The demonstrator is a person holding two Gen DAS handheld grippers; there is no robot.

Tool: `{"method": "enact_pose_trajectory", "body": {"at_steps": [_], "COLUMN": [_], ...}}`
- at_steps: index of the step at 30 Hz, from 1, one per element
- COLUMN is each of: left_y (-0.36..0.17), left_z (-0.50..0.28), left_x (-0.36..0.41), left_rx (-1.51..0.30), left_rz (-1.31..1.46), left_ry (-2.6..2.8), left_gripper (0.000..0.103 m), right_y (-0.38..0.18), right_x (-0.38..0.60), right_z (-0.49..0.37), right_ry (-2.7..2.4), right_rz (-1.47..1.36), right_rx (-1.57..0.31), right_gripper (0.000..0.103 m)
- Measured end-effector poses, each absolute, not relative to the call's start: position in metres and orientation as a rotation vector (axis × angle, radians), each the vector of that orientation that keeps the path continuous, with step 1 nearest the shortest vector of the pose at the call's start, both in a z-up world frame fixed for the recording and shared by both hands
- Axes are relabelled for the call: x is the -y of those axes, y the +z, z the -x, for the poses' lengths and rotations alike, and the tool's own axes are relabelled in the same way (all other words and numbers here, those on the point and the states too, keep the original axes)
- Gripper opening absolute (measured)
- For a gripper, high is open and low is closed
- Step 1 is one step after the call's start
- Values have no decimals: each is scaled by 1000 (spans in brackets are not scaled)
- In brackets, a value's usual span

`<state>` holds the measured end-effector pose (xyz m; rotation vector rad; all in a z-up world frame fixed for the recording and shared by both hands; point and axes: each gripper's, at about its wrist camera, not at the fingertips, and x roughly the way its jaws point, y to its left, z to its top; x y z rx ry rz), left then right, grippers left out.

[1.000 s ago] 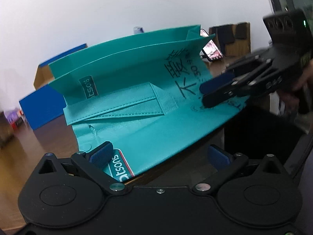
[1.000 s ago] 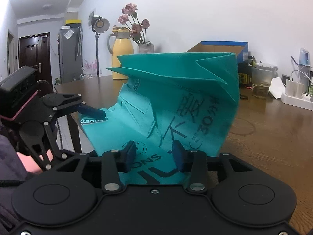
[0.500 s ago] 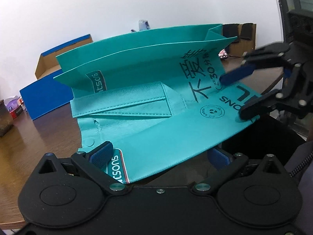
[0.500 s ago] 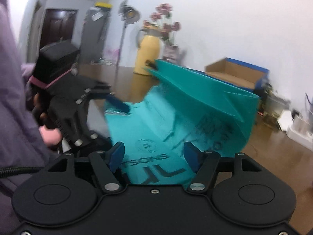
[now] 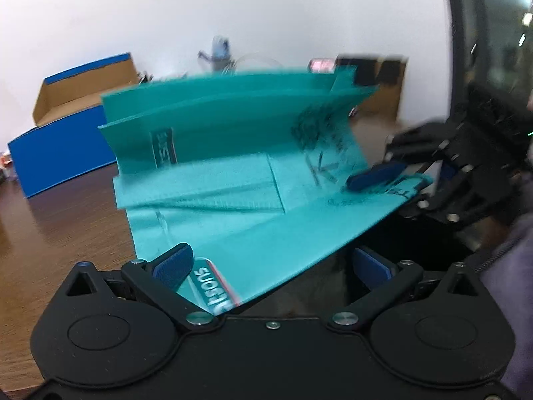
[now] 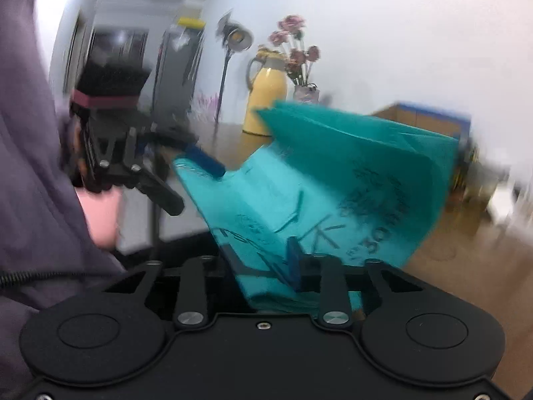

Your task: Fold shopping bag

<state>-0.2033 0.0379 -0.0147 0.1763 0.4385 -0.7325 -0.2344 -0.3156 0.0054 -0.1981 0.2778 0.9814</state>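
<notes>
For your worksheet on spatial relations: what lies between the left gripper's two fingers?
In the left wrist view, a corner of the teal shopping bag lies between the left gripper's spread fingers.

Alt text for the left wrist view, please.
A teal shopping bag lies half folded at a brown table's edge, motion-blurred. The open left gripper straddles its near corner; the right gripper pinches its far corner.

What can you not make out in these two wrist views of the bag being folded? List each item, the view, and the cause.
- Black print on the teal bag: left wrist view, motion blur.
- Right tool lower finger: right wrist view, hidden under the bag.
- Left tool grip: left wrist view, fingers stand wide apart; contact unclear.
- Items at the table's far end: right wrist view, smeared.
</notes>
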Motion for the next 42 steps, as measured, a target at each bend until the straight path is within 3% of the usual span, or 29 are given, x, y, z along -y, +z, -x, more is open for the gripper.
{"method": "enact_pose_trajectory", "body": {"at_steps": [4, 5, 10, 14, 20, 28, 36, 42], "left_y": [-16, -16, -16, -14, -3, 2, 27, 4], "left_z": [193, 191, 186, 182, 179, 184, 188, 173], "left_x": [-59, -63, -79, -84, -59, -25, -55, 3], "left_rx": [-456, -456, -421, -421, -458, -463, -361, -419], "left_rz": [-47, -8, 156, 247, 206, 73, 138, 7], "left_ry": [-765, -766, -725, -661, -519, -439, -298, -263], "left_gripper": [99, 90, 64, 52, 51, 52, 59, 59], "right_y": [5, 4, -2, -6, -5, 4, 2, 1], "right_x": [344, 349, 369, 374, 359, 314, 303, 302], "right_z": [215, 210, 186, 165, 160, 172, 179, 185], "right_ry": [1035, 1039, 1062, 1018, 787, 549, 611, 630], "right_rz": [6, -38, -233, -359, -369, -6, 37, 13], "right_rx": [-326, -330, -362, -399, -443, -404, -371, -361], "right_gripper": [21, 19, 16, 14, 16, 21, 22, 23]}}
